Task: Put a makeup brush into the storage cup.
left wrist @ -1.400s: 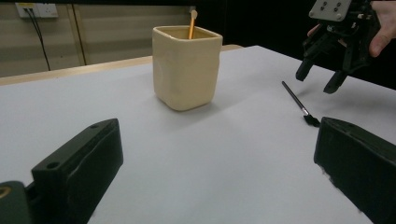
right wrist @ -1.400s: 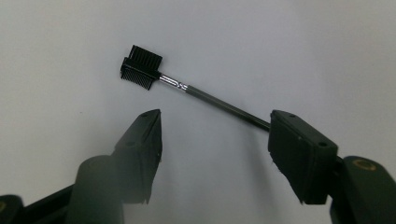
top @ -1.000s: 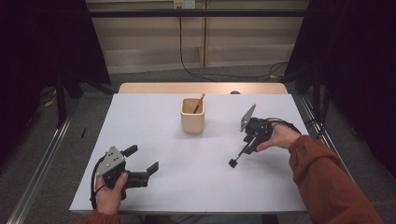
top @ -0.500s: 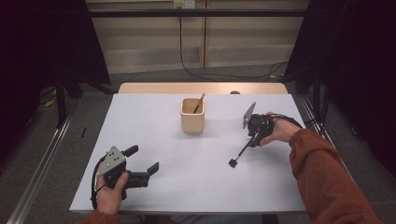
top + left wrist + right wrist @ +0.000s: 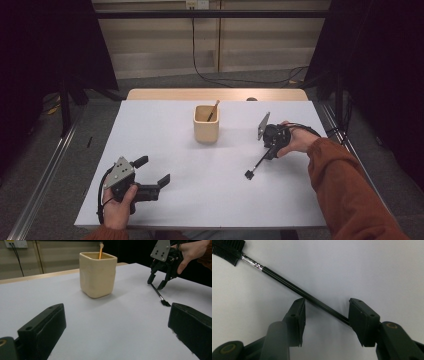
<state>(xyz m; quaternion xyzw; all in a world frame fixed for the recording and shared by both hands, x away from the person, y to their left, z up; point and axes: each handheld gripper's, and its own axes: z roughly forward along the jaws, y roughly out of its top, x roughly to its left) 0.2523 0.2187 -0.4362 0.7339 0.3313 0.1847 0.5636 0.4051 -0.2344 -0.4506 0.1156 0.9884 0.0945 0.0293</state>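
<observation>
Brush (image 5: pixel 258 163) lies clear of cup (image 5: pixel 206 124), nothing between.

In the right gripper view the brush (image 5: pixel 294 286) has its bristle head cut off by the top-left corner and its handle end hidden behind one jaw, while the stick (image 5: pixel 213 110) disappears into the cup (image 5: pixel 206 131).
</observation>
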